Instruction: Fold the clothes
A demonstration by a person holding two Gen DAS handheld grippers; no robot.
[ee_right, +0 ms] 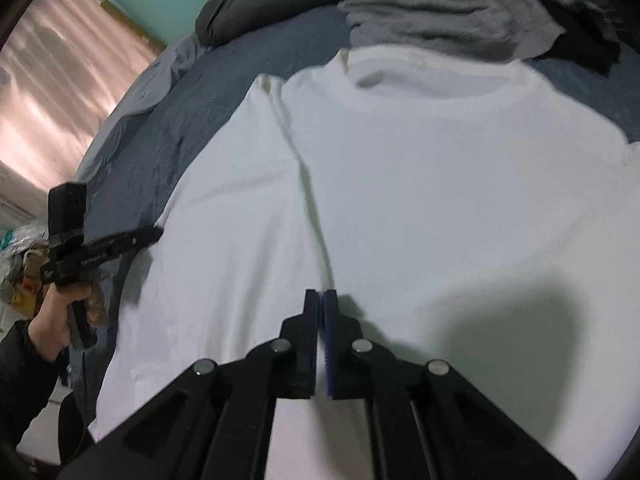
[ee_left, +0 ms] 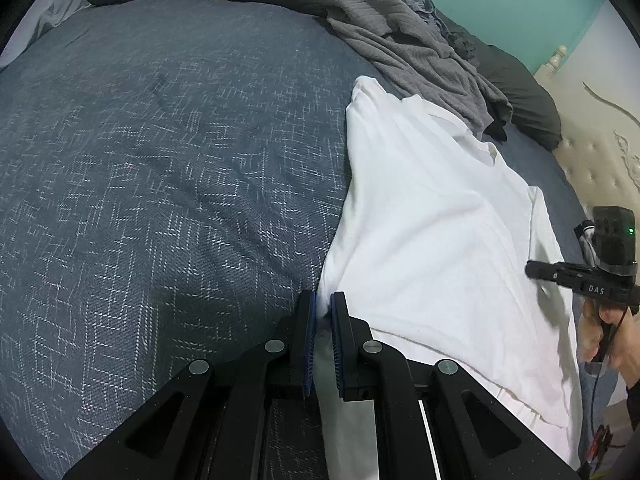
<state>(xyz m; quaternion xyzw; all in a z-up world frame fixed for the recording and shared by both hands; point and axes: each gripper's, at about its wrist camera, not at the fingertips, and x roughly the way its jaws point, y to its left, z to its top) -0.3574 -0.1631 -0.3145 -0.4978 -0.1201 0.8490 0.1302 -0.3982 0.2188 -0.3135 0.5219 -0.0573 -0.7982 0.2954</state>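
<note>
Folding the white T-shirt (ee_right: 420,184) is under way on the bed (ee_left: 160,160), and the step in hand looks like the first lengthwise fold. The shirt lies spread on the dark blue patterned cover, collar toward the pillows, with one side panel already laid over the body so that a long crease runs down from the shoulder toward the hem. The left claw (ee_left: 324,300) is clamped on the shirt's edge near the hem, white cloth pinched between its blue pads and trailing back under the frame. The right claw (ee_right: 320,298) is closed with nothing between its pads, hovering just above the shirt near the lower end of that crease; whether its tips touch the cloth I cannot tell. A heap of grey clothes (ee_left: 408,44) waits near the pillows, just beyond the collar, seemingly next in line.

The next move, as I judge it, calls for the right claw to open and take hold of the hem or the far side, so both claws can carry the cloth together. The left grip should stay firm and low, since the thin fabric will sag and drag the folded panel askew if lifted from one corner alone. The crease wants keeping straight, otherwise the second fold will come out lopsided
</note>
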